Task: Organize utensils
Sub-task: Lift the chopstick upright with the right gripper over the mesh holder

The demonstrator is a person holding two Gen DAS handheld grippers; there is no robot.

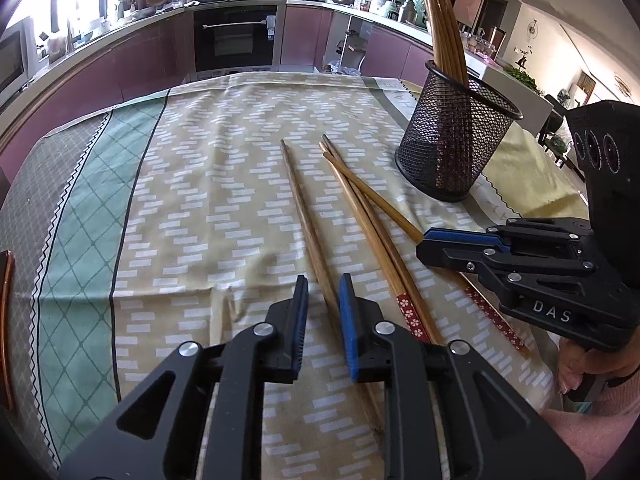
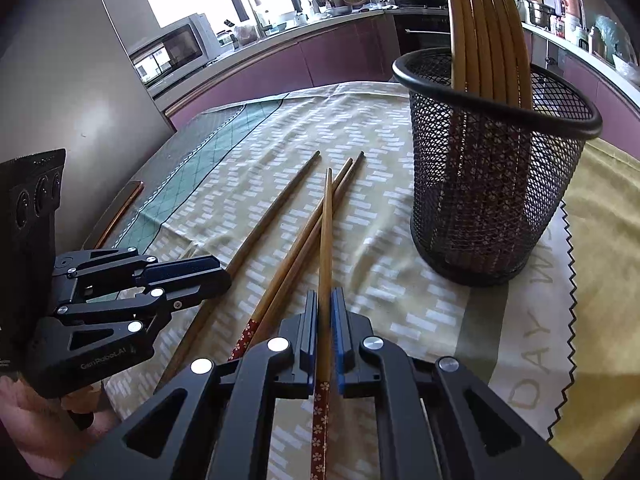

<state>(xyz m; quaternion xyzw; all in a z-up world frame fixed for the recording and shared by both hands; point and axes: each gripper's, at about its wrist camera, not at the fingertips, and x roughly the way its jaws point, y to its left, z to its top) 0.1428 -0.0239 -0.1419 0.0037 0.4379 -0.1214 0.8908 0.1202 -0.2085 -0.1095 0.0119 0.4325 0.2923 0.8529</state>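
So the right gripper (image 2: 325, 320) has its jaws pinched down narrow on one bamboo chopstick (image 2: 327, 232), grabbing it near the thick end just ahead of the red flower-print wrap. That looks like a sensible spot: the butt end is squarer and fatter, so the pads get more to bite on than they would at the skinny tip. The held stick points forward over the patterned tablecloth (image 2: 248, 152); whether it's fully off the cloth or its tip is resting there is hard to say from this angle.

The left gripper (image 1: 323, 298) hovers with its fingers moderately apart, straddling a darker chopstick (image 1: 304, 216) that lies flat on the cloth, not squeezing it. Two more loose chopsticks (image 1: 360, 208) lie crossed just to the right of that one.

Handling-wise these things are light, stiff and thin, so weight is no issue, but they're smooth and round toward the tip and will probably want to roll or pivot in a two-finger pinch. A hold off-centre means the long end will likely swing.

The black mesh holder (image 2: 496, 184) stands upright near the right gripper, with a bunch of chopsticks already leaning in it. It's probably light too, so a clumsy drop against the rim could tip it.
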